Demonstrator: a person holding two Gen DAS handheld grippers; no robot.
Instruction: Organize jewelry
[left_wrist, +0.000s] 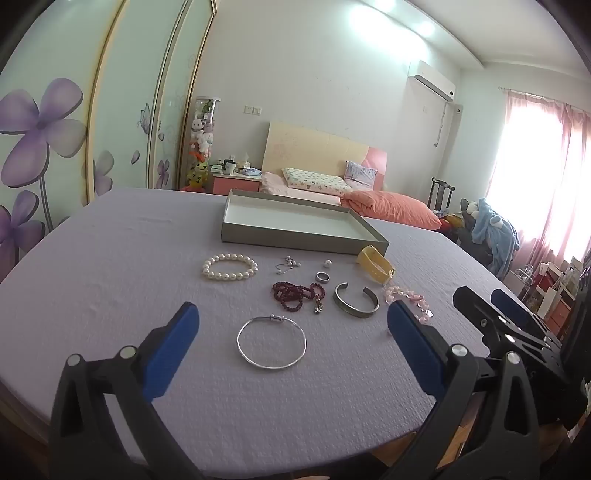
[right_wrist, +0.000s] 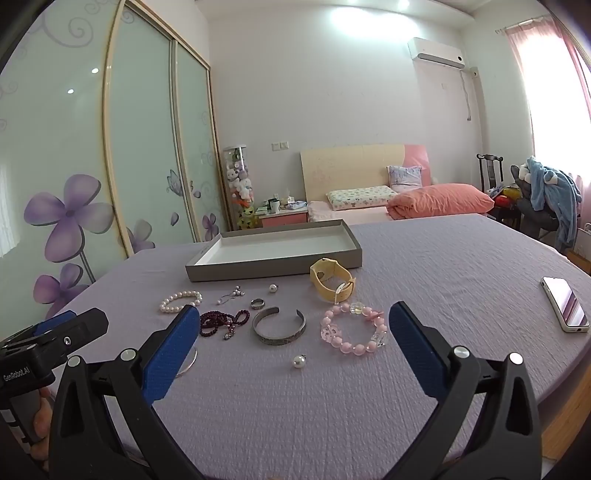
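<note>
Jewelry lies spread on a lilac tablecloth in front of an empty grey tray (left_wrist: 295, 236) (right_wrist: 207, 271). From the left wrist view I see a white pearl bracelet (left_wrist: 229, 266), a dark red bead string (left_wrist: 297, 293), a thin silver bangle (left_wrist: 271, 346), a silver cuff (left_wrist: 356, 305), a ring (left_wrist: 322, 277) and a yellow band (left_wrist: 375, 264). The right wrist view adds a pink bead bracelet (right_wrist: 352, 330) and a loose pearl (right_wrist: 299, 361). My left gripper (left_wrist: 291, 314) hangs open above the bangle. My right gripper (right_wrist: 291, 314) is open over the cuff (right_wrist: 279, 326), holding nothing.
A phone (right_wrist: 565, 304) lies near the table's right edge. Small earrings (left_wrist: 286, 265) and a pearl stud (left_wrist: 327, 263) sit close to the tray. Behind the table are a bed (right_wrist: 406, 203), a chair with clothes (right_wrist: 546, 199) and sliding wardrobe doors (right_wrist: 147, 147).
</note>
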